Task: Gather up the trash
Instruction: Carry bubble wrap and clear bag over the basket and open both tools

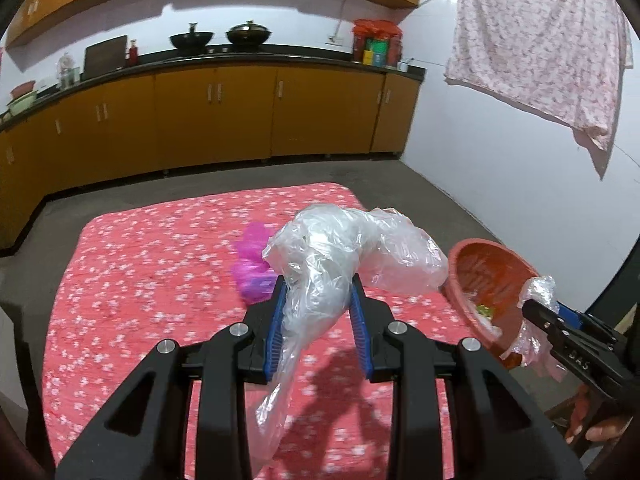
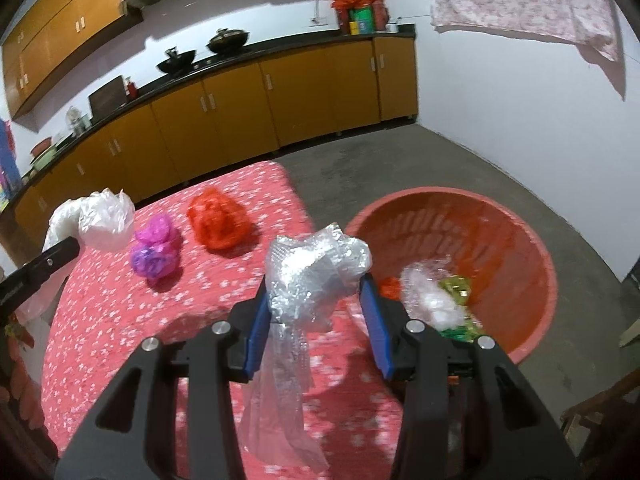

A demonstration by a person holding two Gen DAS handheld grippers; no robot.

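Right tongs (image 1: 538, 308) read "DAS"; left tongs (image 1: 319, 300) pinch clear bag (image 1: 344, 248).

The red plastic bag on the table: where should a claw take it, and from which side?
Grip the red plastic bag at its crumpled top, coming from above. It lies as a loose, rounded heap on the tablecloth, apart from the purple bag, so its raised folds likely pinch most easily.

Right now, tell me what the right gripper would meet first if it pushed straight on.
Probably the flowered tablecloth near its edge, beyond the bubble wrap it holds; the red basin sits off to the right. Depth is unclear.
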